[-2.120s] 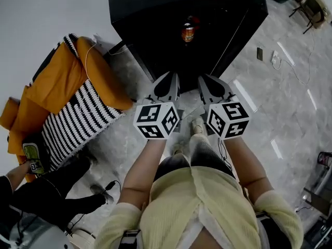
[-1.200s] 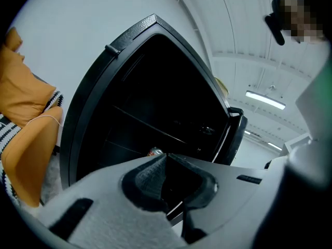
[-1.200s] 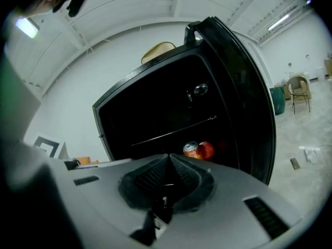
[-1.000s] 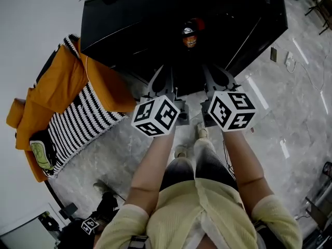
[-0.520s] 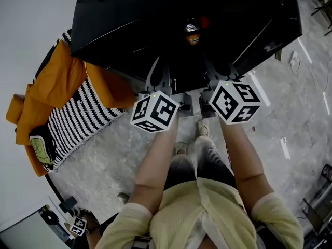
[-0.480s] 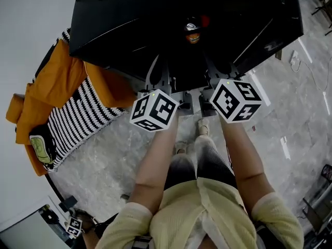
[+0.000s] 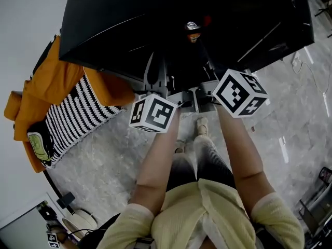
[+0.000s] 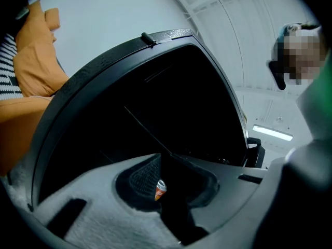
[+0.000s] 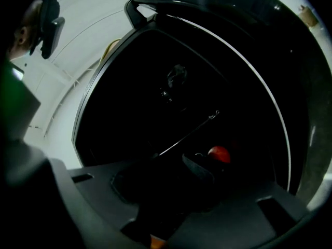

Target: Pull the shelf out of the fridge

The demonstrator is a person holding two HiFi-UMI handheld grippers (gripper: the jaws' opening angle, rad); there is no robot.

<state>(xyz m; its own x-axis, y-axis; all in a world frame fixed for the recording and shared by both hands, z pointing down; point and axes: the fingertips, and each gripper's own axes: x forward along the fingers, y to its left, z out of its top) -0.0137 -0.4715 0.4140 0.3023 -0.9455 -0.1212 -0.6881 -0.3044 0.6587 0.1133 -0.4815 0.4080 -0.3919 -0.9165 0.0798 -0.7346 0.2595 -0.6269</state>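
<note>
fridge [image 7: 129,30]: glossy black | floor [image 7: 104,154]: polished stone | cushion [image 7: 41,87]: orange cloth

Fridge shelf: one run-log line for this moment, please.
stage: at open fridge | left tongs: open | right tongs: open | shelf: not yet pulled | can: inside

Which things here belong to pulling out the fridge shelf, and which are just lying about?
Job in hand: fridge; shelf; left tool; right tool; drink can and red item inside the fridge.
Lying about: orange and striped cushion; cable on the floor.
</note>
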